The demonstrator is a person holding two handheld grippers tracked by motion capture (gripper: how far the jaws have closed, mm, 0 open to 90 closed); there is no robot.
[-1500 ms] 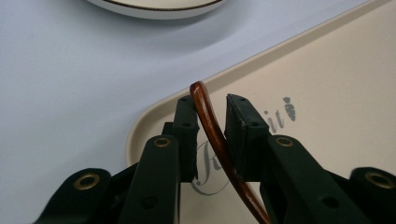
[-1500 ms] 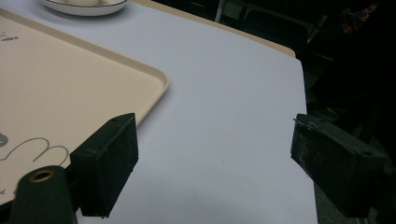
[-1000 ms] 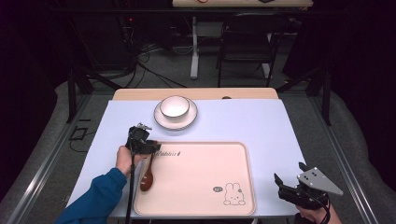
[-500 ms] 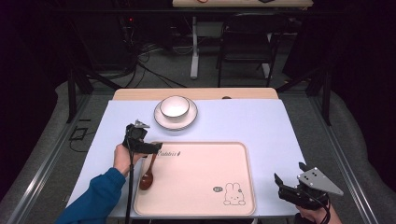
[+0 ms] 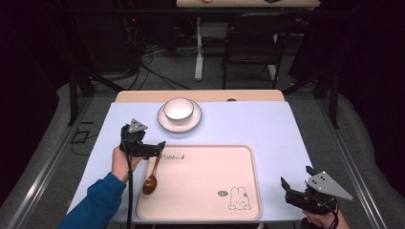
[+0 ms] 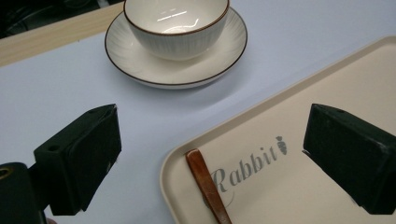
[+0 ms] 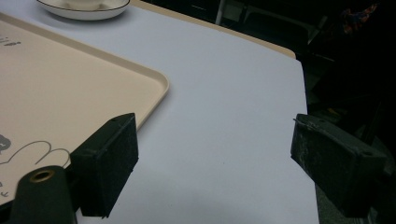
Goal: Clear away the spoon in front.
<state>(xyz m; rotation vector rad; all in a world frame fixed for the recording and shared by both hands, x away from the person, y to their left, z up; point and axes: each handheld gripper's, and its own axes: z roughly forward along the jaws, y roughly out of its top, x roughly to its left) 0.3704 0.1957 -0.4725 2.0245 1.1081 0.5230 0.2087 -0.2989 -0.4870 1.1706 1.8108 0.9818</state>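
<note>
- At the tray's upper-left corner, the left gripper is held just above the surface by a hand in a blue sleeve; jaws are seen wide apart, nothing between them.
- Spoon: dark brown, glossy, wooden-looking; laid inside the tray by its left rim, rounded bowl end toward the person, thin flat handle angled up toward the "Rabbit" print. In the left gripper view the handle tip is seen between the two jaws but lower, not touched by either.
- Tray: rect. w/ rounded corners, low raised rim, matte beige plastic look; small rabbit drawing near bottom-right corner.
- Bowl: round, cream, glazed, thin brown rim line, faint vertical ribbing outside; seated on a matching ribbed saucer, just beyond the tray's far edge.
- Table top: smooth pale lavender-blue sheet, w/ a light wood strip at the far edge.
- Right gripper: held near the table's bottom-right corner, off the tray, well apart from the spoon; grey three-cornered plate on top. Jaws seen spread wide in the right gripper view, blocky black pads w/ a rough matte face, over bare table beside the tray's right rim.
</note>
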